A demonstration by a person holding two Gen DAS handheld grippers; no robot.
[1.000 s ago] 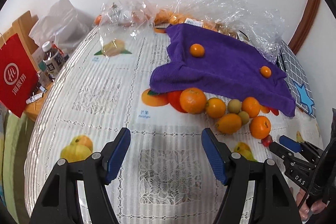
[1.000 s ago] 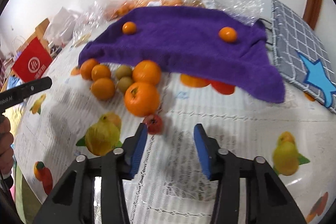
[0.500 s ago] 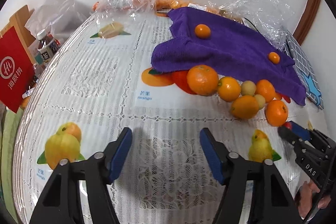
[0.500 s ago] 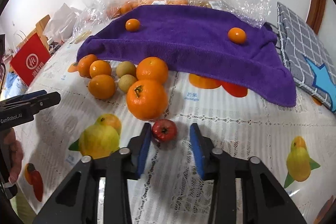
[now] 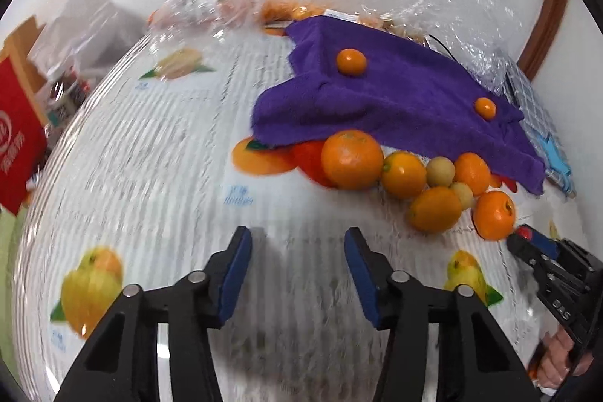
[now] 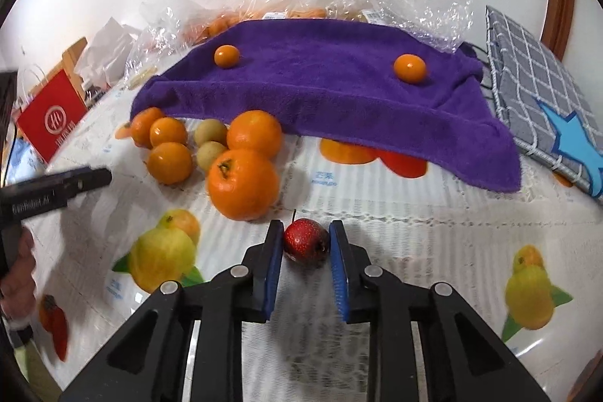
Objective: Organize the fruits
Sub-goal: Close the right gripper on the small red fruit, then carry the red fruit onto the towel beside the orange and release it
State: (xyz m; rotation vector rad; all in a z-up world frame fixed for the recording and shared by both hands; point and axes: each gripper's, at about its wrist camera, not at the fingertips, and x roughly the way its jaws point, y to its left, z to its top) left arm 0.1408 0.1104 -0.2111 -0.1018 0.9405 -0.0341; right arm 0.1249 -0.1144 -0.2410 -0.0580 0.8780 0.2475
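Our right gripper (image 6: pixel 306 243) pinches the small red fruit (image 6: pixel 304 244) mid-tabletop; squeezing off-centre could squirt it into the nearby orange (image 6: pixel 243 189). Left gripper (image 5: pixel 297 274) spread, empty.

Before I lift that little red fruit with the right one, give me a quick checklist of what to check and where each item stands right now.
1. Small red fruit sits between the fingers of the right hand-held gripper: ok.
2. Pads firmly pressing the fruit on both sides: cannot tell; they look just touching.
3. Big orange clear of the fingers: ok, apart but close on the left.
4. Left hand-held gripper open, empty, out of the way: ok.
5. Purple towel has free room for the fruit, two small oranges already on it: ok.
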